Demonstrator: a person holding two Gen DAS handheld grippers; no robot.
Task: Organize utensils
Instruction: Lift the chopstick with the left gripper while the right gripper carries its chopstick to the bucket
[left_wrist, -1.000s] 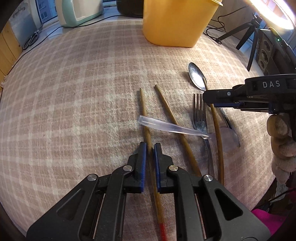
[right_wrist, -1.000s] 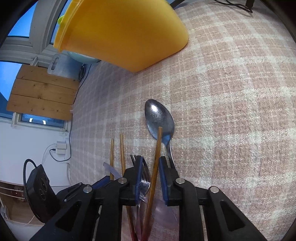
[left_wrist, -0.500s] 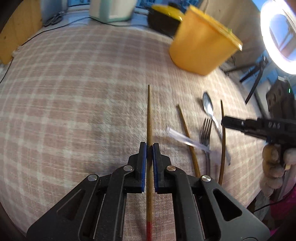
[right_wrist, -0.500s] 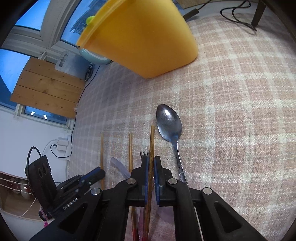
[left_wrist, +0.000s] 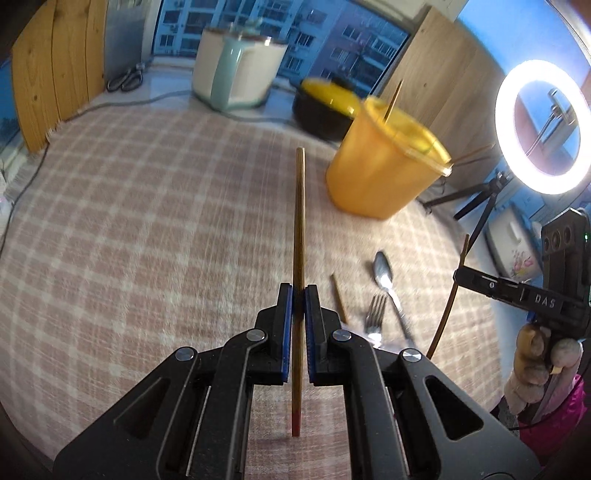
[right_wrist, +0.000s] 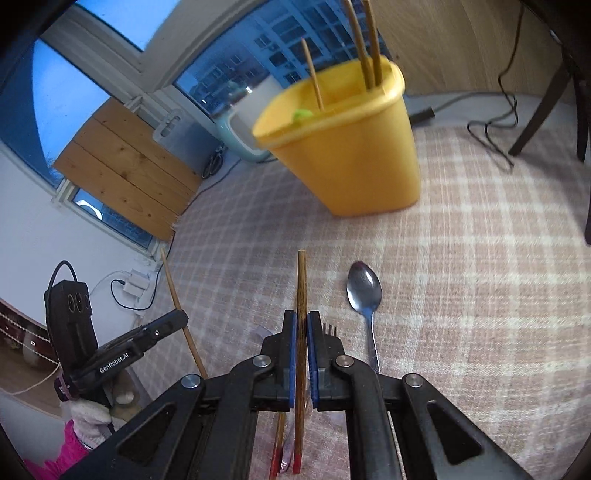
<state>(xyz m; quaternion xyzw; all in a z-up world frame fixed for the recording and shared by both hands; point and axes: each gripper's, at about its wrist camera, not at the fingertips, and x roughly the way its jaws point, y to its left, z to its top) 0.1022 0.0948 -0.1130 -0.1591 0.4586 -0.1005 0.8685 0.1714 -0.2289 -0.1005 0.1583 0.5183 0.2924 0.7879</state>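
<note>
My left gripper (left_wrist: 298, 295) is shut on a wooden chopstick (left_wrist: 299, 229) with a red end and holds it above the checked cloth. My right gripper (right_wrist: 302, 321) is shut on another red-ended chopstick (right_wrist: 301, 291), also lifted. The yellow utensil holder (left_wrist: 384, 173) stands at the back and holds several chopsticks (right_wrist: 369, 44). A spoon (left_wrist: 384, 275), a fork (left_wrist: 375, 314) and one more chopstick (left_wrist: 338, 297) lie on the cloth. In the right wrist view the spoon (right_wrist: 364, 291) lies right of my fingers and the fork (right_wrist: 330, 328) is mostly hidden behind them.
A pale green appliance (left_wrist: 236, 70) and a black pot with a yellow lid (left_wrist: 325, 107) stand by the window. A ring light on a tripod (left_wrist: 539, 129) stands at the right. Cables (right_wrist: 491, 136) trail across the far right of the table.
Both grippers closed on a chopstick each and lifted them off the cloth. Both views have tilted up, so the holder's rim and the window now show.
</note>
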